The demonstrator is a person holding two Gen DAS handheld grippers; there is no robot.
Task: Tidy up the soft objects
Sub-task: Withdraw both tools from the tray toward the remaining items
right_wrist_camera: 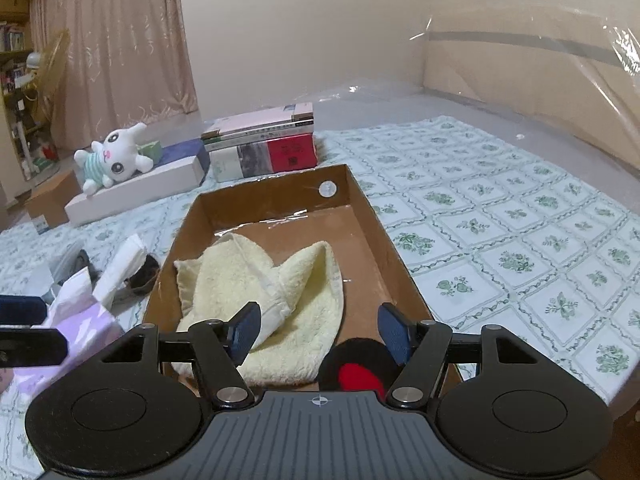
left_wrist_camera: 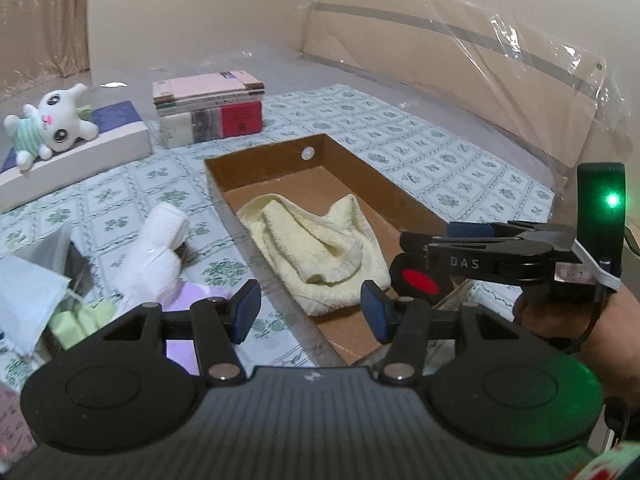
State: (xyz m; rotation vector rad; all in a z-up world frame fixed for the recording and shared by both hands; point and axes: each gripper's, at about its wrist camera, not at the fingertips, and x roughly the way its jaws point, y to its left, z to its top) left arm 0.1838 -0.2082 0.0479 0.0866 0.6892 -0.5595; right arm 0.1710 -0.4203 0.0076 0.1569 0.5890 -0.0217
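Observation:
A brown cardboard box [left_wrist_camera: 404,184] [right_wrist_camera: 188,228] lies open on the bed with a crumpled pale yellow towel [left_wrist_camera: 320,248] [right_wrist_camera: 280,300] in it. A black round pad with a red centre [left_wrist_camera: 416,280] [right_wrist_camera: 354,372] rests at the box's near end. It sits below and between the fingers of my right gripper [right_wrist_camera: 320,330] [left_wrist_camera: 416,248], which is open and not pressing on it. My left gripper [left_wrist_camera: 312,312] [right_wrist_camera: 56,327] is open and empty, just left of the box's near corner. A rolled white cloth [left_wrist_camera: 160,240], a purple tissue pack [right_wrist_camera: 80,320] and a white plush bunny [left_wrist_camera: 52,120] [right_wrist_camera: 112,160] lie to the left.
The bunny lies on a flat white and blue box [left_wrist_camera: 88,148]. A stack of books [left_wrist_camera: 208,108] [right_wrist_camera: 264,148] stands behind the cardboard box. A pale blue face mask [left_wrist_camera: 28,292] lies near left. A plastic-wrapped board [left_wrist_camera: 480,80] runs along the right of the patterned sheet [right_wrist_camera: 520,240].

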